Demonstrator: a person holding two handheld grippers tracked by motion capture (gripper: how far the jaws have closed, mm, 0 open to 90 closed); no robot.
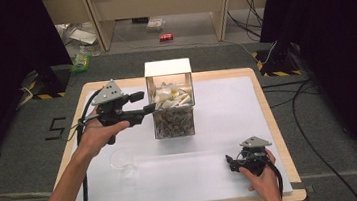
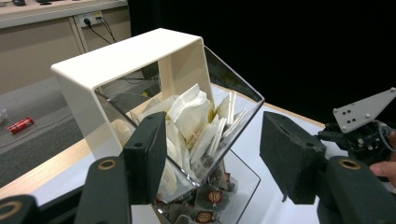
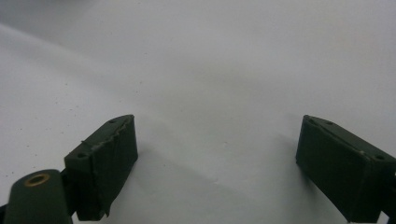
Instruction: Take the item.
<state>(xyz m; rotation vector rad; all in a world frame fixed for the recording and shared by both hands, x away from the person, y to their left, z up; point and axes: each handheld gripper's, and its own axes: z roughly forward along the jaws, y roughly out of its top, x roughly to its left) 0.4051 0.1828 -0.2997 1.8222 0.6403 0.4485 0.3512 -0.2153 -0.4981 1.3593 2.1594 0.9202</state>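
We see the left gripper point(image 1: 147, 102) held level above the table point(image 1: 229, 125), its tips pointing toward three o'clock in the high view and reaching the left wall of the clear dispenser box point(image 1: 172, 112), which stands at the middle of the white mat toward twelve o'clock. The box has a white cover point(image 1: 167, 67) over its back and an open, slanted upper bin packed with white sachets point(image 1: 172, 97); below them a second compartment holds darker tea bags point(image 1: 173, 123). In the left gripper view, our left gripper point(image 2: 212, 149) has its jaws standing apart with nothing pressed between them: the sachets point(image 2: 196, 116) lie just beyond the pads, in the gap between them, with the clear front edge of the bin crossing at about five o'clock from the pile. One finger point(image 2: 147, 149) overlaps the left side of the bin, the other point(image 2: 289, 156) stands off to the right of it; we cannot tell whether either touches the plastic. A clear glass point(image 1: 121, 159) sits on the mat at about six o'clock from the left hand point(image 1: 97, 134), well apart from the box. The right gripper point(image 1: 233, 163) rests low on the mat near five o'clock of the table, held by the right hand point(image 1: 259, 172), well apart from the box. In the right gripper view its jaws are spread wide over bare white mat point(image 3: 210, 93), holding nothing.
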